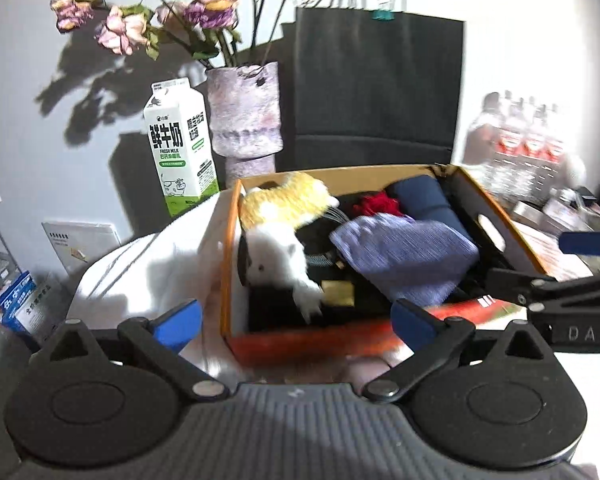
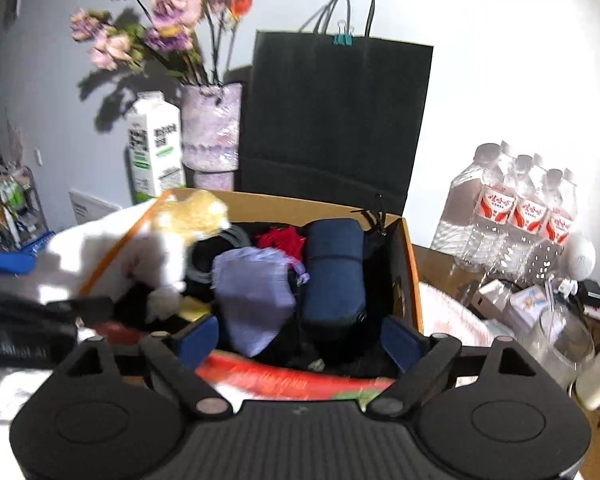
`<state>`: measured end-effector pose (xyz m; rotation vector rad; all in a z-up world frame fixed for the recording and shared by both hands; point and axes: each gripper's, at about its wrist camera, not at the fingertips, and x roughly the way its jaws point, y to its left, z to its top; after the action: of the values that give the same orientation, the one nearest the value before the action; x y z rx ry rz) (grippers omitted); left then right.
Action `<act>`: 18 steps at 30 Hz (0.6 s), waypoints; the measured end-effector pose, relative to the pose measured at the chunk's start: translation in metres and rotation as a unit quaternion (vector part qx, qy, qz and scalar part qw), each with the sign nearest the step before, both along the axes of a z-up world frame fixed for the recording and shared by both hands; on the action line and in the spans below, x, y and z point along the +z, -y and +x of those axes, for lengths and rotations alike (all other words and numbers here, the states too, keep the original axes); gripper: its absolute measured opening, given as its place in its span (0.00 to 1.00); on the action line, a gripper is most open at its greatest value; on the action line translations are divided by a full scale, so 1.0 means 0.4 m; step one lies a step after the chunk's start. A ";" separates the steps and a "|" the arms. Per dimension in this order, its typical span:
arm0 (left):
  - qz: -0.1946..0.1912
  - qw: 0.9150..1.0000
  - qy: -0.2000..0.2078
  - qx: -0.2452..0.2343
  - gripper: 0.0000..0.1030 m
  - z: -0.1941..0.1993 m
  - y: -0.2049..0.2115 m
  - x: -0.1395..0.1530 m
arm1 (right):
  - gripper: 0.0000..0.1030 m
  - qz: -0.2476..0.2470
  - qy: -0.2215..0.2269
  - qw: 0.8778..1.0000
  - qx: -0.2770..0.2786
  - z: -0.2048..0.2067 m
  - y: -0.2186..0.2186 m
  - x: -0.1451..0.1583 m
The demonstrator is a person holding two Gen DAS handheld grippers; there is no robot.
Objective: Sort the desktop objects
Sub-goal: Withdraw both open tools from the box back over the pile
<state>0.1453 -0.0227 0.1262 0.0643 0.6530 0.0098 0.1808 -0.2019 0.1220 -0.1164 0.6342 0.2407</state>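
An orange cardboard box (image 1: pixel 228 260) (image 2: pixel 414 280) stands open in front of both grippers. Inside lie a white and yellow plush toy (image 1: pixel 276 232) (image 2: pixel 172 248), a lavender pouch (image 1: pixel 404 256) (image 2: pixel 252 292), a navy case (image 1: pixel 424 200) (image 2: pixel 332 272) and something red (image 1: pixel 380 204) (image 2: pixel 280 240). My left gripper (image 1: pixel 296 320) is open at the box's near edge with nothing between its blue fingers. My right gripper (image 2: pixel 300 340) is open too, over the near edge, and holds nothing. Each gripper shows at the edge of the other's view.
Behind the box stand a milk carton (image 1: pixel 180 152), a vase of purple flowers (image 1: pixel 246 112) and a black paper bag (image 1: pixel 376 88). A pack of water bottles (image 2: pixel 512 208), a glass (image 2: pixel 560 340) and small clutter sit to the right. White cloth (image 1: pixel 148 264) lies left of the box.
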 end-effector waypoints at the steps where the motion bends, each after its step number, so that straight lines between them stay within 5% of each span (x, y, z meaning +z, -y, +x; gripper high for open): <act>1: 0.003 1.000 0.005 -0.003 1.00 -0.029 0.004 0.003 | 0.88 0.007 0.002 1.000 0.003 -0.027 0.004 0.004; 9: -0.061 0.998 0.023 -0.024 1.00 -0.257 -0.025 0.005 | 0.91 0.076 0.027 0.997 -0.001 -0.277 0.066 -0.007; 18: -0.107 0.993 0.040 0.018 1.00 -0.496 -0.114 -0.106 | 0.97 0.082 0.053 0.994 -0.044 -0.564 0.081 -0.131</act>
<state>-0.0530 0.0230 0.0840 -0.1539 0.5713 -0.0221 -0.0449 -0.2343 0.0696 0.0554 0.5113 0.1999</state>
